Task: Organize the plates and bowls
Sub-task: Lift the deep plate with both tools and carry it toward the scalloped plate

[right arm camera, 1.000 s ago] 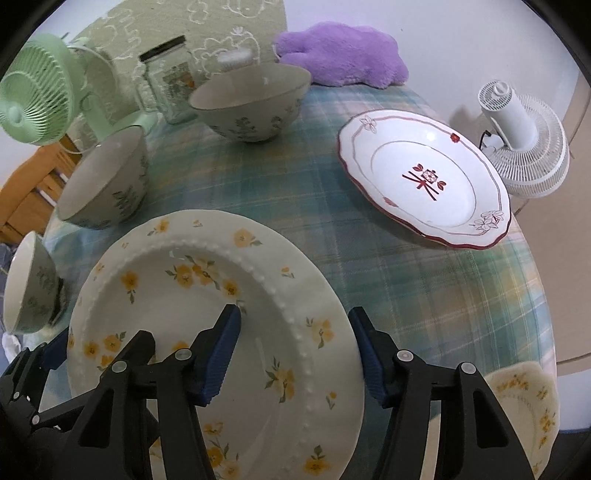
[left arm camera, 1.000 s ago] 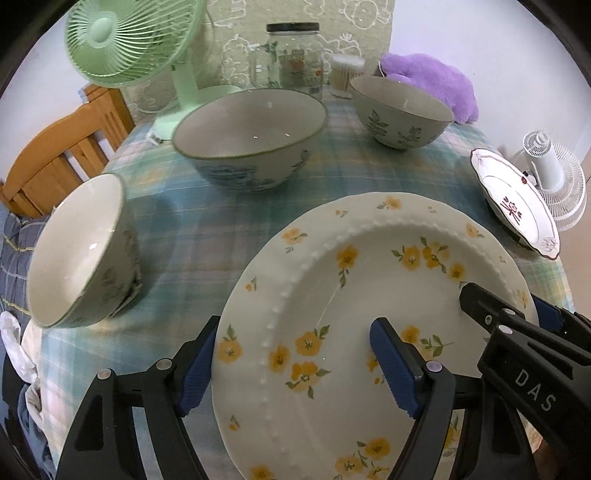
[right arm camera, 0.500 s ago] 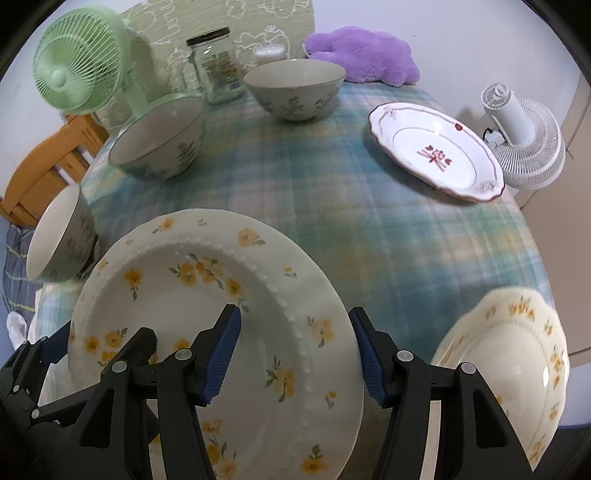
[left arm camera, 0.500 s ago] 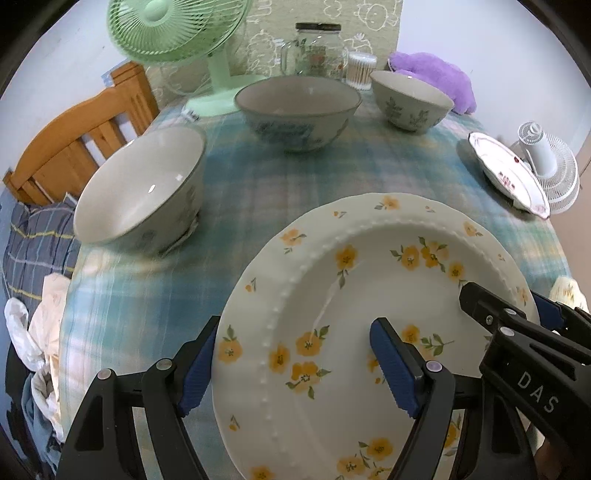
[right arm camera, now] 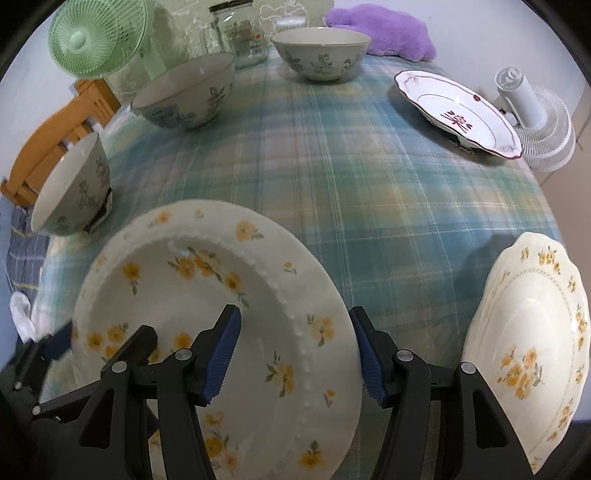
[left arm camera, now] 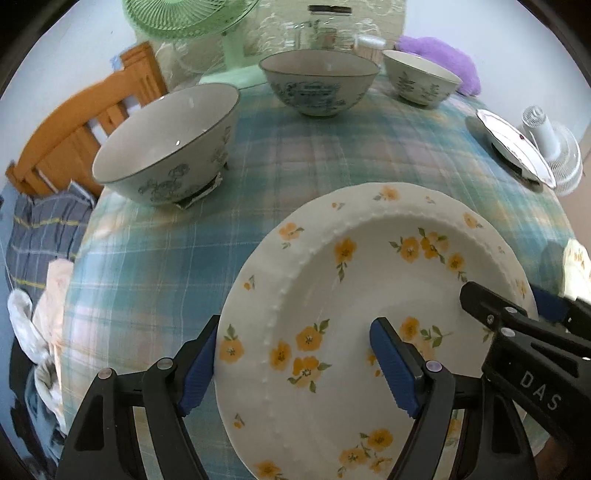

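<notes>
Between the blue pads of the left gripper [left arm camera: 293,365], the left rim of the yellow-flowered plate [left arm camera: 373,295] is sitting pinched, one pad outside the edge and one over the well. Opposite, the right gripper [right arm camera: 295,350] is pinching its right rim likewise. Beyond the jaws, three bowls [left arm camera: 166,144] are standing on the plaid tablecloth [right arm camera: 351,166].

A round table [right arm camera: 369,184] is covered by a blue-green plaid cloth. A pale wall [right arm camera: 480,29] is seen behind its far edge. A wooden chair [left arm camera: 74,129] is placed at the left edge, with striped blue fabric [left arm camera: 40,229] beneath it. A white floor fan [right arm camera: 535,122] is seen past the right edge.
</notes>
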The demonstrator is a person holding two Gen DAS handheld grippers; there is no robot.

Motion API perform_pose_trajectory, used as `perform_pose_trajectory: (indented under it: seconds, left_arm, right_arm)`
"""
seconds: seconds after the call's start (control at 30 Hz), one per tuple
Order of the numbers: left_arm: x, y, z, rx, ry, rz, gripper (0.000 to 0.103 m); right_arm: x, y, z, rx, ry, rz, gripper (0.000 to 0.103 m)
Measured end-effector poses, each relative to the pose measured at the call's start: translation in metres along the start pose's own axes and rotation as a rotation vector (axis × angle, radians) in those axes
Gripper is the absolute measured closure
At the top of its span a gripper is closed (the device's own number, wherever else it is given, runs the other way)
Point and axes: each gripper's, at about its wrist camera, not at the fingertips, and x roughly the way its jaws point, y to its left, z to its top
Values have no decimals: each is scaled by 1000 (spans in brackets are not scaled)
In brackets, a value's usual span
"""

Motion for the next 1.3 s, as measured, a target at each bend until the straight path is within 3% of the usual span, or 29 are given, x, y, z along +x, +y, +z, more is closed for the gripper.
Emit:
perform_pose_trajectory:
  seconds: [0.4,0.8,1.07,1.3]
  left_arm:
    - [0,2,-2,39,-6,-29,23]
    - [-2,4,-13,30,10,-68,21]
    - [-7,6,-14,14,20,-71,24]
    - [-30,-2,-16,37,-12,-98,25]
  right_arm:
    - [-4,6,-4,-71,14,-14,37]
    - [2,1,-13,-45,61,26,37]
    - [3,5,-16,-31,45,-2,38]
    - [-24,0,-22,-30,13,-27,38]
